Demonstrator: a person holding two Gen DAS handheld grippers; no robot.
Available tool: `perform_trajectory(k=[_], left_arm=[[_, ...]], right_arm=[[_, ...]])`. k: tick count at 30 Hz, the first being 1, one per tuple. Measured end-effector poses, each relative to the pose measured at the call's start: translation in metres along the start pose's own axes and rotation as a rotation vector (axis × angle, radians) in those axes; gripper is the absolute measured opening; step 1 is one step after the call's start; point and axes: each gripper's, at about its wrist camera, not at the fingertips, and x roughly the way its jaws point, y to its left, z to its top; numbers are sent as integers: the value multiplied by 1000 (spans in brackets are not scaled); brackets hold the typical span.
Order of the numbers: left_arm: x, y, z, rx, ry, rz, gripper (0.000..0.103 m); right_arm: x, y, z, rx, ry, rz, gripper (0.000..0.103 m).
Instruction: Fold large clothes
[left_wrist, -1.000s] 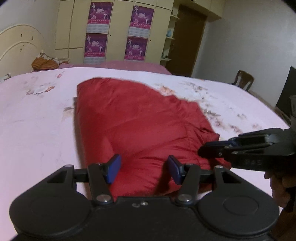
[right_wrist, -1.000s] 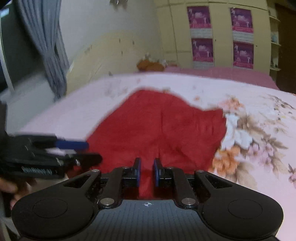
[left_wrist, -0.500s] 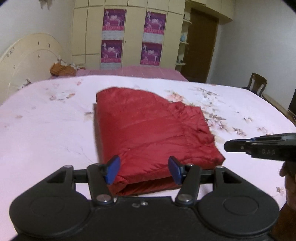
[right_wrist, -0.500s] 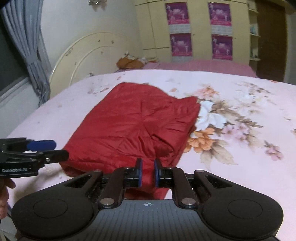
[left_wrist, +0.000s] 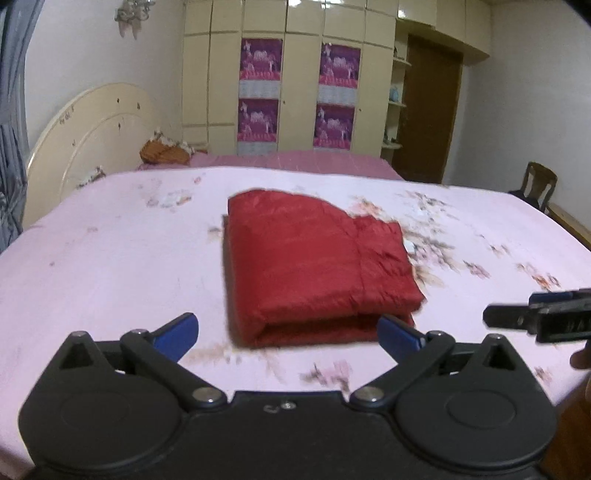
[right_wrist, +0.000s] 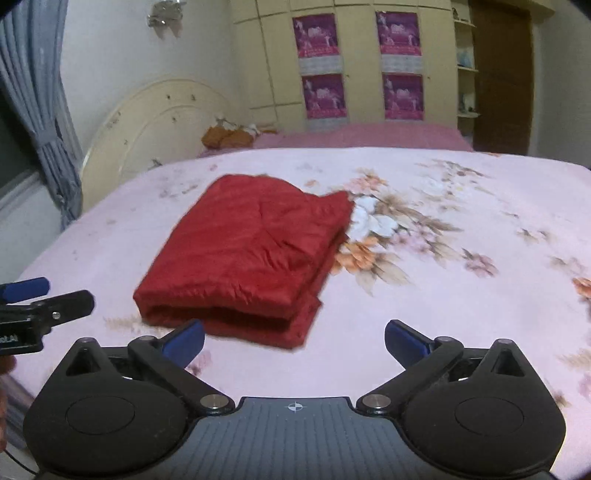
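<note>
I count one red garment (left_wrist: 317, 266), two tools, four purple posters (left_wrist: 261, 64) on the wardrobe (left_wrist: 299, 77) at the top of the frame, and one wooden chair (left_wrist: 537, 182) at the right edge; my left tool (left_wrist: 288, 328) fills the bottom of the left wrist view with its blue-padded fingers spread wide apart and nothing between them; my right tool (right_wrist: 293, 338) sits likewise at the bottom of the right wrist view, fingers wide and empty; each tool also shows in the other's view, the right one at the right edge (left_wrist: 535, 317), the left one at the left edge (right_wrist: 40, 306).

The garment lies in the middle of the frame on the pink floral bed (left_wrist: 110, 266), just above and beyond my left tool's fingertips, not touching them; in the right wrist view it (right_wrist: 251, 254) lies above and left of the gap between the fingers, apart from them.

It is folded into a compact, thick rectangle of several layers; the fabric is shiny and slightly puffy, with fine wrinkles; the near edge shows a rounded fold with a dark opening between layers.
</note>
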Motion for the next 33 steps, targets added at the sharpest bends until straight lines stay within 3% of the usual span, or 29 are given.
perform_trajectory(k=[14, 33], left_arm=[[-68, -31, -22, 29, -27, -20, 103], [-83, -31, -31, 1, -44, -13, 103]], right_arm=[[-92, 17, -27, 9, -85, -103, 103], [-113, 28, -41, -30, -97, -95, 103]])
